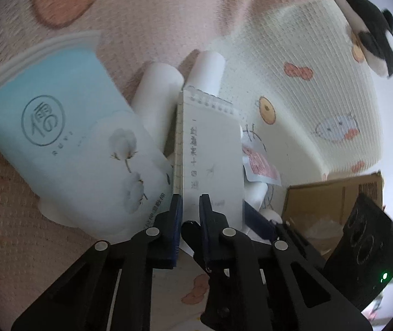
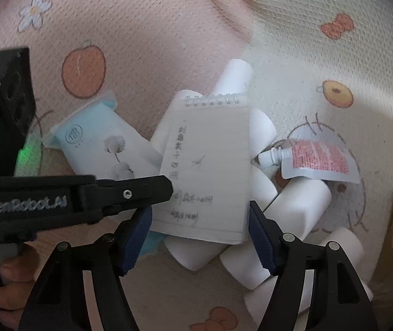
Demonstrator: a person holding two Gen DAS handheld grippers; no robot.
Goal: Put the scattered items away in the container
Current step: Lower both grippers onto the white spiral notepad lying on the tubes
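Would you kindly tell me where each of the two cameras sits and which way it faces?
Right wrist: on the open right claw, facing steeply down at the notepad and pouch; the left claw and a hand show at left.
Left wrist: on the left claw, facing down at the notepad edge it pinches; the right claw's body shows at right.
Shared: notepad, tissue pack, white tubes, patterned mat.

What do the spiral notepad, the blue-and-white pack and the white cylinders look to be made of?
Notepad: matte ruled paper with handwriting, on what looks like a wire coil. Blue-and-white pack: soft plastic film, going by its crimped end and faint sheen. White cylinders: matte and unmarked, possibly foam or rolled paper; the pictures leave it open.
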